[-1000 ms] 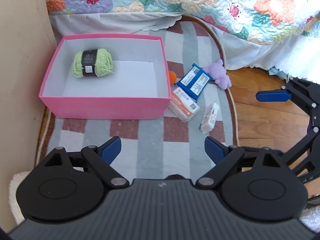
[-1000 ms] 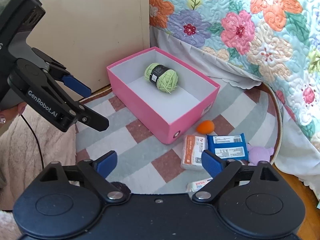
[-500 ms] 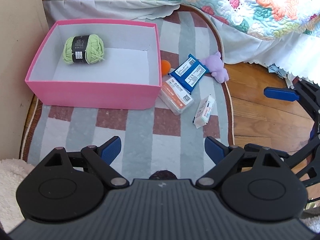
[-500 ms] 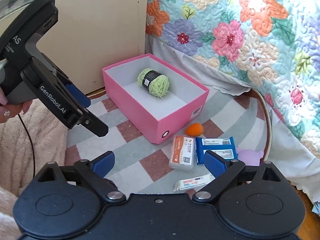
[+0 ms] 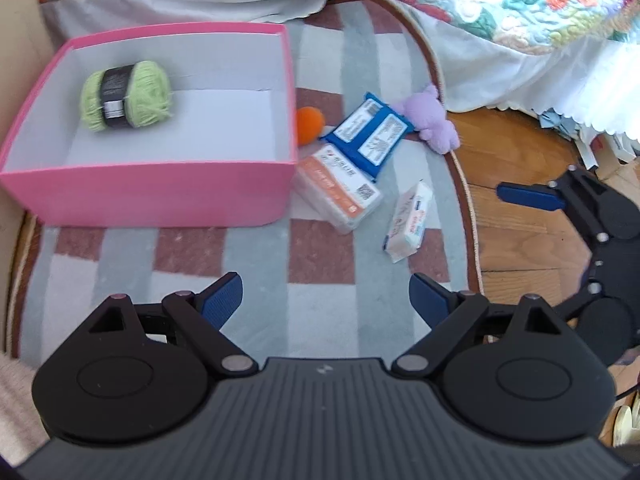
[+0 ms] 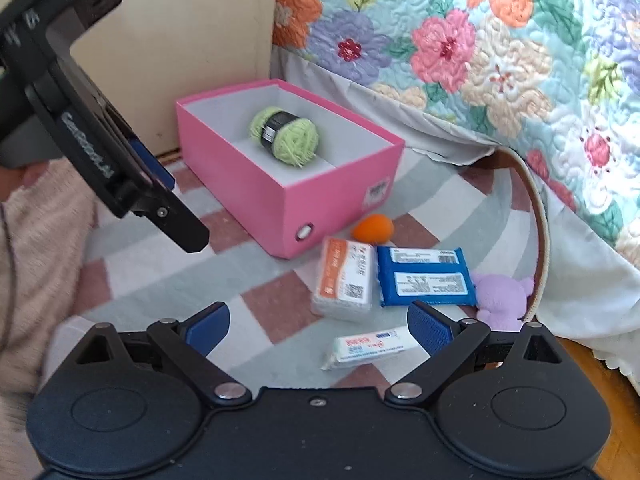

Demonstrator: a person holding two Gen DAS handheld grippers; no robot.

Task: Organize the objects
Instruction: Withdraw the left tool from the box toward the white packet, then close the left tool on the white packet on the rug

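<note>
Both grippers have dropped closer to the rug vs a sec ago. In the left wrist view the pink box and the loose stuff beside it look bigger and nearer than before; same in the right wrist view, where the small white packet now sits right between the right gripper jaws' tips in the picture, tho not touched yet as far as I can tell. Objects themselves haven't shifted, only the hands came down.

Left gripper: jaws wide apart, nothing in them, over bare rug in front of the box. Right gripper: jaws also apart, empty.

Where things are: green yarn ball already inside the box, towards its back left. Still outside, on the rug just right of the box: orange ball touching or nearly touching the box wall, orange-white pack next to the box corner, blue pack lying partly over it, purple plush at the rug edge near the bed skirt, and the white packet a bit apart, closer to the wood floor.

My read: one item done, five to go. The descent looks like approach for the next pick, prob. the white packet w/ the right gripper since it's lined up. It's thin and flat on soft rug, so jaws need to get low to catch it.
</note>
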